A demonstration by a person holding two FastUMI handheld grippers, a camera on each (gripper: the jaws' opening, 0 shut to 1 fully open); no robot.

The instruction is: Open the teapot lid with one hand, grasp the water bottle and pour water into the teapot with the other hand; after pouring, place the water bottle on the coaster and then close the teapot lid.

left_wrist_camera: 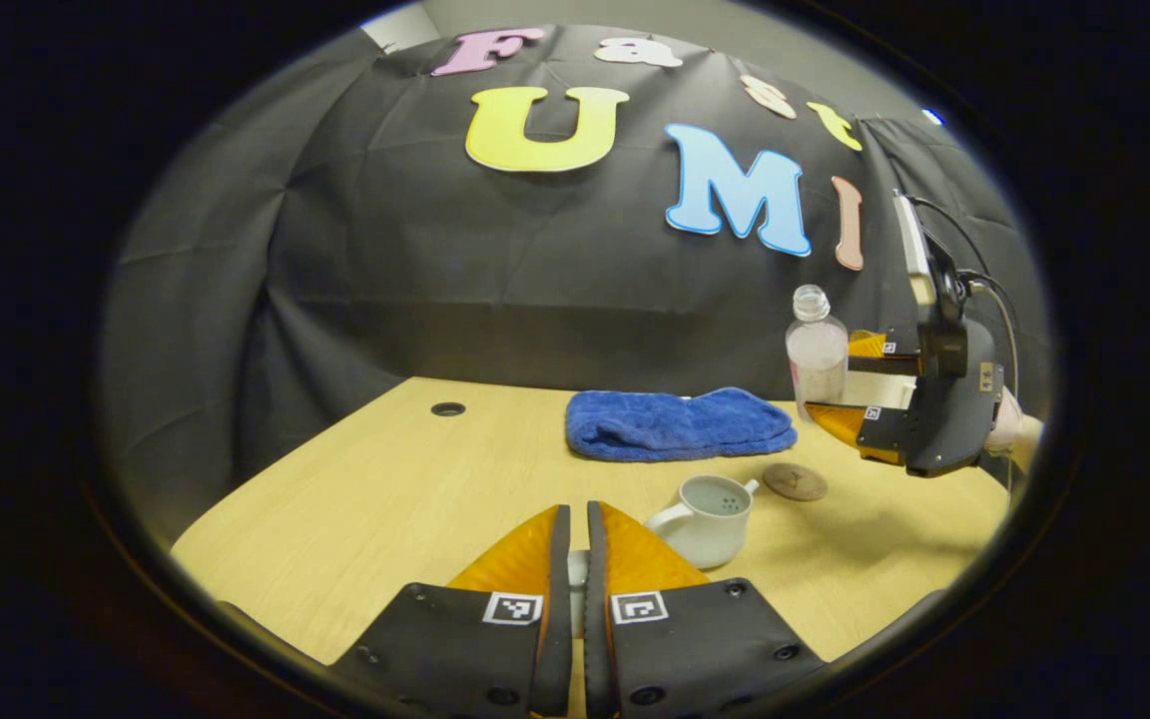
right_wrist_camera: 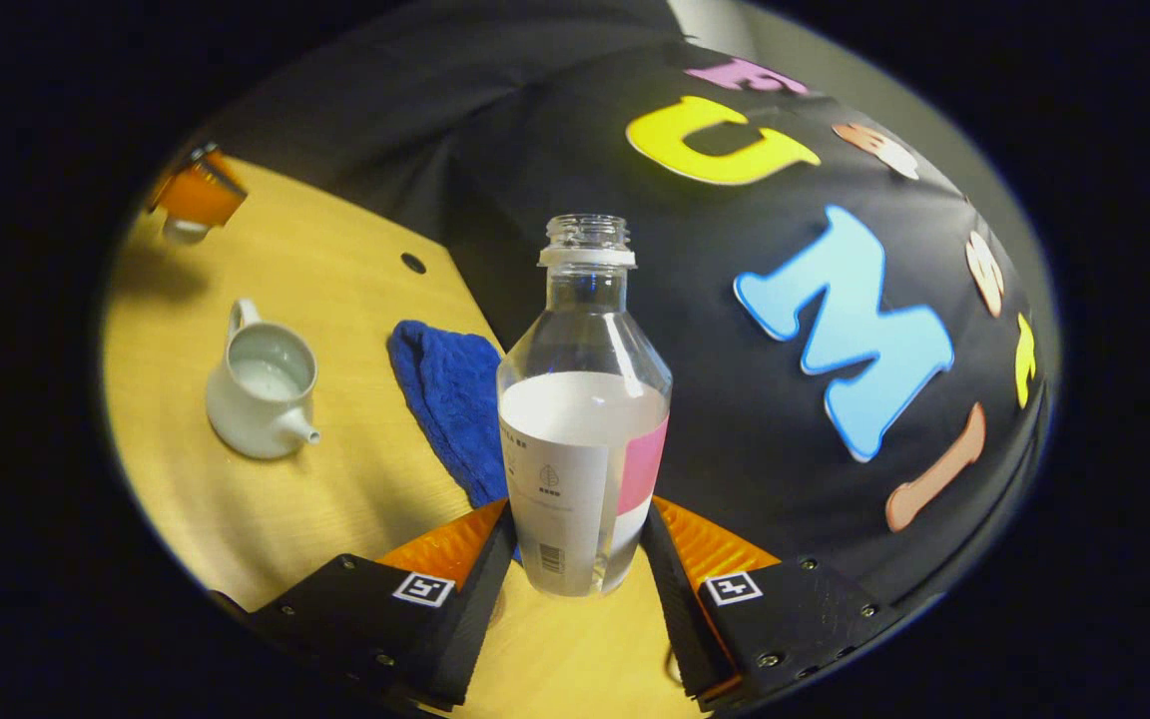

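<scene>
The white teapot (left_wrist_camera: 710,514) stands lidless on the wooden table (left_wrist_camera: 385,479), its inside showing. My left gripper (left_wrist_camera: 577,509) hovers just left of it, shut on a pale piece that looks like the teapot lid (left_wrist_camera: 578,577). At the right, the uncapped water bottle (left_wrist_camera: 817,355) hangs upright above the table, held by my right gripper (left_wrist_camera: 840,381). In the right gripper view the bottle (right_wrist_camera: 585,449) is about half full, and my right gripper (right_wrist_camera: 580,519) is shut on its labelled body. The teapot (right_wrist_camera: 261,389) holds some water. A round brown coaster (left_wrist_camera: 795,481) lies below the bottle.
A folded blue towel (left_wrist_camera: 680,424) lies behind the teapot, near the black cloth wall; it also shows in the right gripper view (right_wrist_camera: 450,399). A small round hole (left_wrist_camera: 447,408) sits in the table's far left. A hand (left_wrist_camera: 1014,429) holds the right gripper.
</scene>
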